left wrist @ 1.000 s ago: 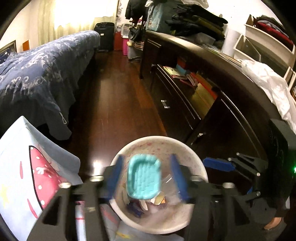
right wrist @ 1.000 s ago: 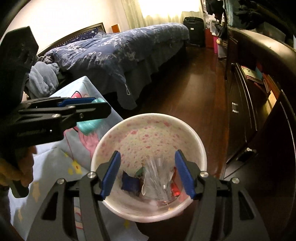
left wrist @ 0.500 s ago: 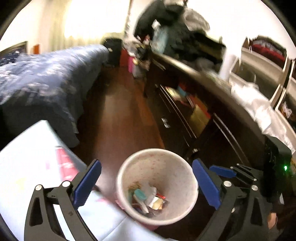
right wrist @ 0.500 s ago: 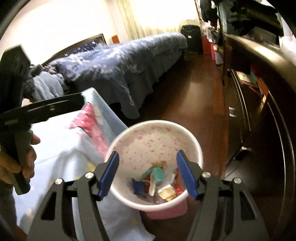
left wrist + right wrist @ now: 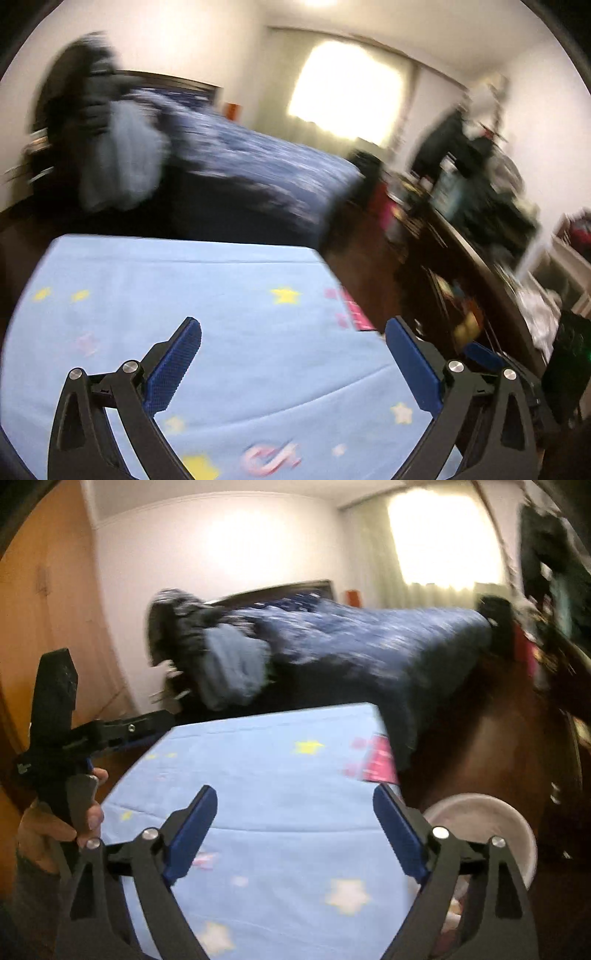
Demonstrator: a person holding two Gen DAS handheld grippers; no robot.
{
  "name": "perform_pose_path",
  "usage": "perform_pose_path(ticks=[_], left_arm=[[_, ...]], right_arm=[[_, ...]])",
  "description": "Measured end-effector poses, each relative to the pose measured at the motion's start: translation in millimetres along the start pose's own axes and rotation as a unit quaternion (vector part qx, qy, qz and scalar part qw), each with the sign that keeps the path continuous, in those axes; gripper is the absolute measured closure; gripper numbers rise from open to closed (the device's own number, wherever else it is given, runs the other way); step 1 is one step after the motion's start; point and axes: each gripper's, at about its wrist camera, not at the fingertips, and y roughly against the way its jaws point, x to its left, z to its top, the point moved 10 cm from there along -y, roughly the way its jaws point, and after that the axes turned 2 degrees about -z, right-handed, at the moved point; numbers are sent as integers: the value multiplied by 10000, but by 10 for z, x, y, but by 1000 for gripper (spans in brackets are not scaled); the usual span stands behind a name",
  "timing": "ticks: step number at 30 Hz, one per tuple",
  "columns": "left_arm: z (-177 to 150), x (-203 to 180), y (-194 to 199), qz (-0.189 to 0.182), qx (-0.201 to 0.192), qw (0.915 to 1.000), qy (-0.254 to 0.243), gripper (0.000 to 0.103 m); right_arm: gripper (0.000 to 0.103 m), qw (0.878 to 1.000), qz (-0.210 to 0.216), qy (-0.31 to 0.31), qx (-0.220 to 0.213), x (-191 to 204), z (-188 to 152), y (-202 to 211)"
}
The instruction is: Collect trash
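Note:
My left gripper (image 5: 293, 354) is open and empty above a table under a light blue cloth with stars (image 5: 236, 302). My right gripper (image 5: 295, 823) is open and empty over the same cloth (image 5: 280, 775). The white trash bin (image 5: 491, 819) stands on the floor at the table's right edge, seen only in the right wrist view; its contents are mostly hidden behind my right finger. The left gripper also shows in the right wrist view (image 5: 122, 734), held at the far left. No trash shows on the cloth. Both views are blurred.
A bed with a dark blue cover (image 5: 258, 166) lies beyond the table, also in the right wrist view (image 5: 369, 638). A dark wooden dresser (image 5: 461, 266) runs along the right. Brown wooden floor (image 5: 480, 746) lies between them. A wooden wardrobe (image 5: 44, 609) stands at left.
The left gripper opened and dropped the teal item into the bin. Both grippers then swung up and left from the bin to the blue cloth.

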Motion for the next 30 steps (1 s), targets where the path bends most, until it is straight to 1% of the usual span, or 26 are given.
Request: perform_pose_path(ticks=[1,3,4,6,8,10,14,16,19,23,30], left_arm=[[-21,131,155,172,-125,9997,102,4],[-44,357,445,640,-389,9970,217,4],[-58,466,644,960,-602,9933,218,4],[-64,592,888,1366,-852,9867,208,4],[-111,721,1120,1789,-982,9788,195,4],[-177,804,1253,1969,-971,9754,205,4],[-248,993,1408,2231,-990,9692,327,4],[-304,1115,1505,2365,-996,9659,339,4],[-334,1165,1536,2514,-947,9628,298,4],[-347,1110,1469,2370,-900,9667,346,4],[-328,883,1206,2389,-708,9684,116,4]], right_arm=[[13,9999,32,116,-103,183,12,9],[8,9988,-23,351,-350,505,38,55],[4,9979,-68,456,-462,621,59,81],[3,9947,-166,708,-726,873,88,159],[3,9925,-200,851,-858,1035,102,205],[3,9909,-209,899,-983,1169,132,240],[3,9926,-96,748,-954,1242,134,270],[3,9941,-49,667,-854,1241,136,228],[3,9954,-51,639,-712,1223,143,167],[3,9957,-117,673,-624,1154,135,124],[3,9963,-207,621,-565,990,118,125]])
